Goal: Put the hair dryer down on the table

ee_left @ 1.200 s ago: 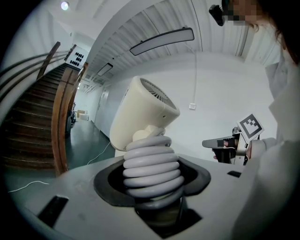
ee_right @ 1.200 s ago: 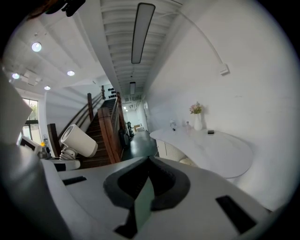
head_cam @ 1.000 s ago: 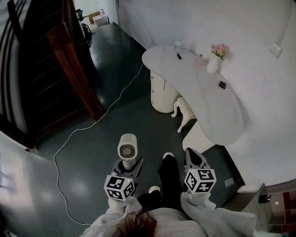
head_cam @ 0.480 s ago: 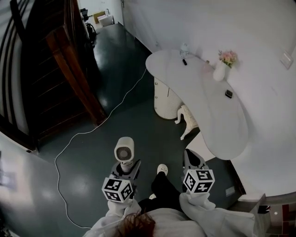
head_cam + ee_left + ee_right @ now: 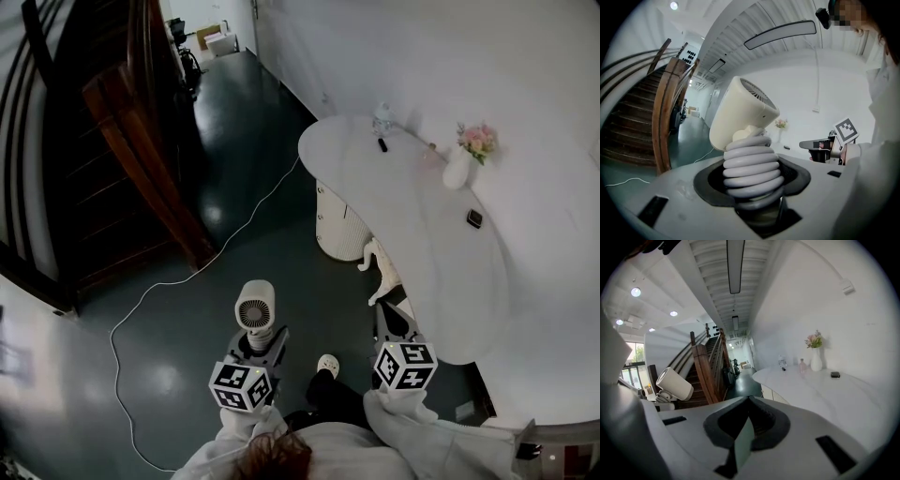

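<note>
A dark glossy floor [image 5: 234, 131] fills the middle. At the left rises a brown wooden staircase [image 5: 122, 159] with a curved handrail. 1 thin white cable [image 5: 150, 284] snakes over the floor from the far right towards the near left. At the far end of the corridor sit pale boxes [image 5: 220, 39]. At the right, near the white wall [image 5: 422, 56], stands 1 white vase [image 5: 457, 171] of pink flowers. Nearer lies 1 small black object [image 5: 474, 218]. Farther left is 1 clear bottle [image 5: 382, 119] with a black pen [image 5: 382, 144] just beside it. A long ceiling light [image 5: 735, 263] runs overhead.
</note>
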Demonstrator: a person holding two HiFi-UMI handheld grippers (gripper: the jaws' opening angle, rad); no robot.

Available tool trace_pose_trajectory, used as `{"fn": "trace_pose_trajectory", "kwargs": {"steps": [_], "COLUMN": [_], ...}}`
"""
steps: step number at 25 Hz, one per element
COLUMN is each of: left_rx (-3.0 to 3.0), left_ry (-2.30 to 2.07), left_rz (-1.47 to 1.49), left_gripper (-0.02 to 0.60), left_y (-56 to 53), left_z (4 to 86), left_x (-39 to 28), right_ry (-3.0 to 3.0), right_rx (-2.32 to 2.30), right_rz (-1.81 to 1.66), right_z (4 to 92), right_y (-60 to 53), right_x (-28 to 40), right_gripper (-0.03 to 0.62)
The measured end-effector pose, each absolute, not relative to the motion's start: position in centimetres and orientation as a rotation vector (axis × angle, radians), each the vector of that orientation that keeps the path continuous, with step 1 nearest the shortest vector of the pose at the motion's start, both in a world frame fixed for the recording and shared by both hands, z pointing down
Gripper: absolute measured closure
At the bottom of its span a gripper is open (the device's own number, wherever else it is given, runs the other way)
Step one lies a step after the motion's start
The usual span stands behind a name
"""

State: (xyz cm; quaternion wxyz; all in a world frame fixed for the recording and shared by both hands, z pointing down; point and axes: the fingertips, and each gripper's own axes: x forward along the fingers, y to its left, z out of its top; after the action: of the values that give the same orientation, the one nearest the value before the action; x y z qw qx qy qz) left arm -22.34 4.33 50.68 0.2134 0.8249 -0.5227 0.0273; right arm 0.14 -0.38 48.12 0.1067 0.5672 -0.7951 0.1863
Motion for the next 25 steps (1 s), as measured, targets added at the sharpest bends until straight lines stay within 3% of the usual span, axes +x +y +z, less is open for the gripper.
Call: {"fn": "trace_pose_trajectory", "kwargs": {"steps": [16,25], "left_rx": [2.257,2.235], "left_ry": [-1.456,-1.445], "left_rz": [0.007,-0.002], "left_gripper": [0.356,0.356], "left_y": [-7.9,-9.5], "left_z": [51.3,52.1], "left_x": [-20.3,-19.3], "right_ry": [-2.336,-2.334], "right_rx": [1.696,1.697], "right_rz": [0.54,0.576], "right_z": [48.7,49.8], "right_y": [-12.1,-13.3], "right_x": [3.6,4.6], "right_gripper": [0.545,0.545]}}
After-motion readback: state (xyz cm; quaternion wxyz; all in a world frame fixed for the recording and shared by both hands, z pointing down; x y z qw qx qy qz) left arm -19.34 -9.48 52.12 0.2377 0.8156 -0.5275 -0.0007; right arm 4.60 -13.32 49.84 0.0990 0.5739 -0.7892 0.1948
